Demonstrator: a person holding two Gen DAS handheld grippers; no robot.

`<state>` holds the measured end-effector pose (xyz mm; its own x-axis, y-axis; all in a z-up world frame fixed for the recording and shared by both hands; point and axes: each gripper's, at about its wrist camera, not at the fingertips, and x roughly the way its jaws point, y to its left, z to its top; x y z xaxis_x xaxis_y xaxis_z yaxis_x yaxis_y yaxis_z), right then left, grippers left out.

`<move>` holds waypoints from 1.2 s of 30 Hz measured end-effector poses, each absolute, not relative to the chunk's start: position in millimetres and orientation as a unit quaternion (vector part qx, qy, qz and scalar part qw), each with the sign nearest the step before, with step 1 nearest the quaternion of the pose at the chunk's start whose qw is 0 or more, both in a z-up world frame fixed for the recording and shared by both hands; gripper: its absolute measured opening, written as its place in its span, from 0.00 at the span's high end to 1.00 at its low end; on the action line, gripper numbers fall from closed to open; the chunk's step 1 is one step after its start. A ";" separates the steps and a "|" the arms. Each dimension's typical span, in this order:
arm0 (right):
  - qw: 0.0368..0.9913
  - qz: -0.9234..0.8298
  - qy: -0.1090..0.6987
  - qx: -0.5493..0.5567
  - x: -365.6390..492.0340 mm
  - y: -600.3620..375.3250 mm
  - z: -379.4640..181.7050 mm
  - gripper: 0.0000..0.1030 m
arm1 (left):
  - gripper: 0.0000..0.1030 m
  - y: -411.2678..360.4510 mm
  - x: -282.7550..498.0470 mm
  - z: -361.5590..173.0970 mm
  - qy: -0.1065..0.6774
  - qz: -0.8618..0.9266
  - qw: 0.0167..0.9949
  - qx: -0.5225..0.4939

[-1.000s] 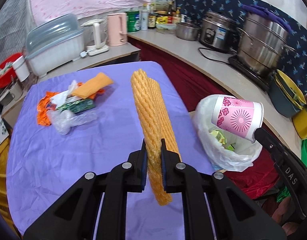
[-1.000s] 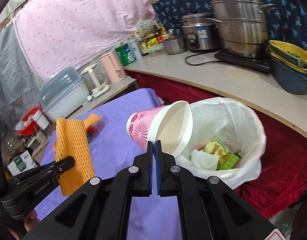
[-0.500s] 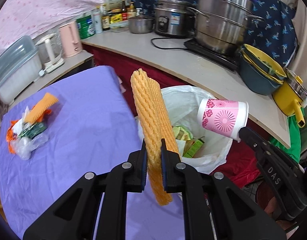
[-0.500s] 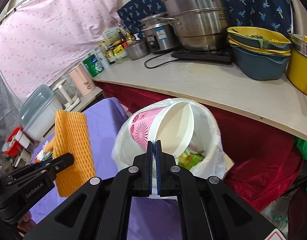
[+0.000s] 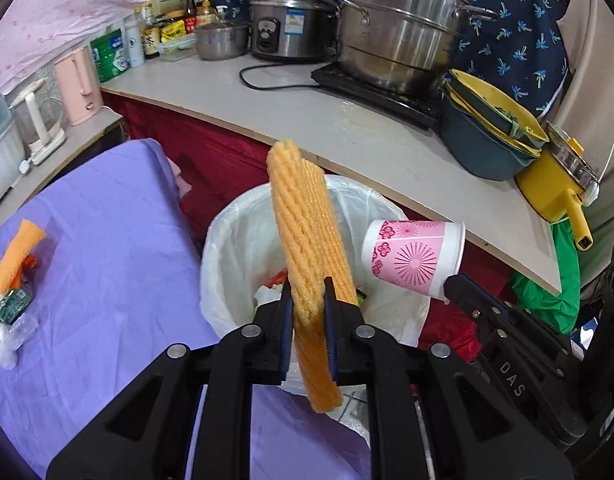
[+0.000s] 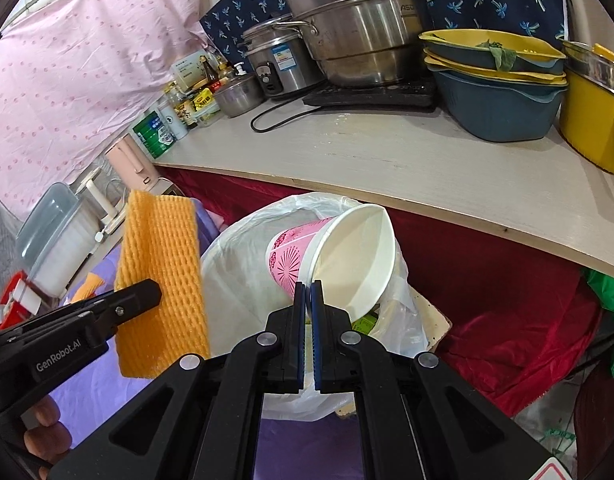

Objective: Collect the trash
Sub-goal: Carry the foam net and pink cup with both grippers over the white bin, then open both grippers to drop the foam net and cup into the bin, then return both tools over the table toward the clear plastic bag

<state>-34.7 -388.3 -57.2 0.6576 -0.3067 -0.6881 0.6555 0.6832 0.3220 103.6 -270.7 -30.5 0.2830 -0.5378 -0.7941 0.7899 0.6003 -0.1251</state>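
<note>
Your left gripper [image 5: 308,322] holds the orange foam net [image 5: 307,256] over the white bin bag [image 5: 235,248] at frame centre, its fingers easing apart with the net between them. Your right gripper [image 6: 308,300] pinches the pink paper cup [image 6: 339,258] by its rim above that bag. Some scraps already lie inside; the wrapper pile [image 5: 11,288] at the desk's [image 5: 107,280] left edge remains.

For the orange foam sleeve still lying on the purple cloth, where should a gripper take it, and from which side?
Probably across the middle of the orange foam sleeve, coming from above with the fingers either side of its narrow width. It lies flat and elongated on the purple cloth, its lower end resting among wrappers, so the upper half is the freer part.
</note>
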 end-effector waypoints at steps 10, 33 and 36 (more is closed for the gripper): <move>0.865 -0.268 0.311 0.288 -23.7 -387.3 -62.0 0.87 | 0.54 -261.8 114.7 -33.0 0.428 -0.409 0.795 0.132; 0.888 -0.241 0.298 0.254 -10.1 -341.8 -29.9 0.64 | 0.48 -191.7 142.1 -11.7 0.407 -0.325 0.849 0.095; 0.892 -0.233 0.300 0.247 -2.4 -330.6 -26.4 0.62 | 0.48 -175.7 147.8 -11.1 0.407 -0.314 0.853 0.086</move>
<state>-2.4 -330.6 -26.4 0.7119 -0.2667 -0.6497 0.5629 0.7699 0.3007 147.8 -175.7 -11.1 0.4709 -0.4662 -0.7489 0.6063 0.7877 -0.1091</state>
